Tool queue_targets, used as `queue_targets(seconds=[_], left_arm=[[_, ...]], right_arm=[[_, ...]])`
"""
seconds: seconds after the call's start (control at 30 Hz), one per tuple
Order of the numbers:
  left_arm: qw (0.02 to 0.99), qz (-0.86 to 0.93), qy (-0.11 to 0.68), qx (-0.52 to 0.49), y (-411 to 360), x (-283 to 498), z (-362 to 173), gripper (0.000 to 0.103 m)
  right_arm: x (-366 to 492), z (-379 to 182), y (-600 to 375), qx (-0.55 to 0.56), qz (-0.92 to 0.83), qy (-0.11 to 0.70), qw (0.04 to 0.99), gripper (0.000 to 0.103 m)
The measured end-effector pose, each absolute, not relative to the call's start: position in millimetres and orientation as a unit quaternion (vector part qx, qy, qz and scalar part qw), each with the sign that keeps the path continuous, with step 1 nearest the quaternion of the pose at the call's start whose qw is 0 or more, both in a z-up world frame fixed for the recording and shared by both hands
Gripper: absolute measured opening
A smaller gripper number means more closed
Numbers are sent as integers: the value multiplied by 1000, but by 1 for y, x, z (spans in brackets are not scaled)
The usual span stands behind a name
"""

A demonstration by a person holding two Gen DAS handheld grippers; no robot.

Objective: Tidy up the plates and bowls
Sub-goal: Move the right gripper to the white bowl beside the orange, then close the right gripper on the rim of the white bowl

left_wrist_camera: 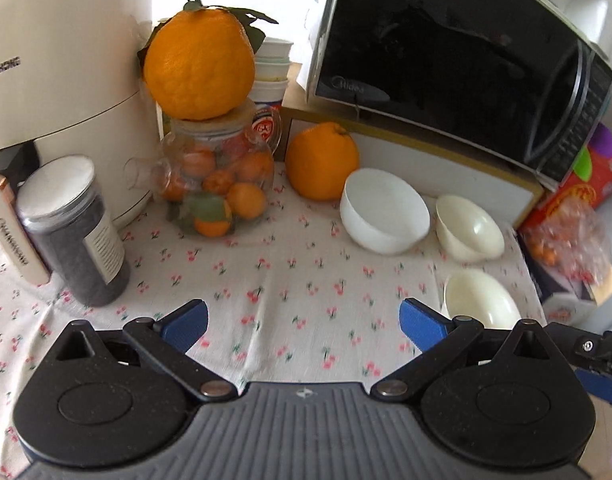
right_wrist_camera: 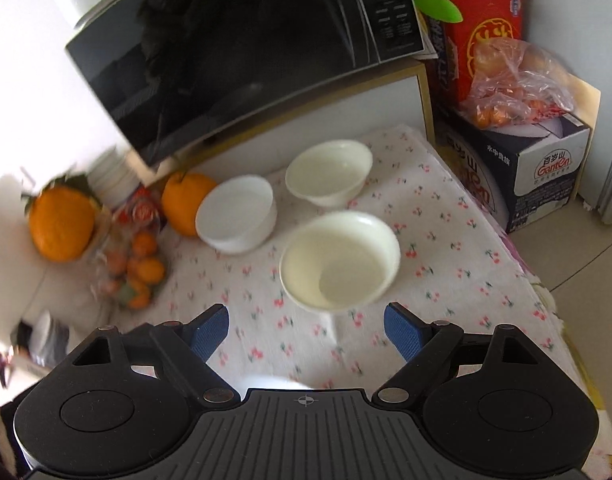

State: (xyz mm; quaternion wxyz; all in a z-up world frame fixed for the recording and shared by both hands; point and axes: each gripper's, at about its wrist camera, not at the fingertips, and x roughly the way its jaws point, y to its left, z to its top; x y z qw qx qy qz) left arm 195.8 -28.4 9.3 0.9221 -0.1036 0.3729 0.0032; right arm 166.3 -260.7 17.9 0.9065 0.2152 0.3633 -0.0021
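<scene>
Grippers: left gripper (left_wrist_camera: 304,322) and right gripper (right_wrist_camera: 306,330) both hover over the cloth, jaws spread wide, holding nothing; likely readied for a first pick.
Microwave (right_wrist_camera: 242,44): raised on a box at the back, leaving table room in front.
Tablecloth (right_wrist_camera: 445,248): cherry print, bowls sit loose on it.
White bowl (right_wrist_camera: 237,220): upright, just beside an orange (right_wrist_camera: 184,208).
Near cream bowl (right_wrist_camera: 339,260): closest to right gripper, probably first target.
Far cream bowl (right_wrist_camera: 329,178): apart, unstacked; no plates visible.

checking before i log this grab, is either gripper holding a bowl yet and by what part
Nothing is held. The left gripper and right gripper are both open over the cloth; the nearest cream bowl sits untouched.
</scene>
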Motion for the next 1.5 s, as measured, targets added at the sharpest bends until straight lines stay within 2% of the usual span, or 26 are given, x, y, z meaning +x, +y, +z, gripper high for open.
queue_targets(seconds=[0.13, 0.4, 0.77, 1.17, 1.27, 1.33, 1.5], left_arm=[[930, 11, 358, -86, -33, 218, 10, 102], [934, -40, 336, -114, -28, 267, 3, 102], [943, -163, 291, -5, -39, 296, -48, 102], [937, -212, 263, 85, -71, 305, -70, 102], [936, -218, 265, 79, -73, 307, -72, 102], [933, -222, 273, 74, -74, 312, -75, 102], [929, -236, 278, 53, -72, 316, -72, 102]], right_arm=[[190, 21, -266, 253, 2, 349, 902, 87], [248, 14, -272, 285, 8, 339, 897, 87], [315, -34, -268, 342, 62, 369, 862, 87], [352, -57, -257, 349, 80, 379, 853, 86], [358, -62, -255, 348, 85, 381, 852, 77], [361, -63, -254, 342, 82, 381, 855, 63], [365, -68, -253, 331, 74, 379, 861, 37]])
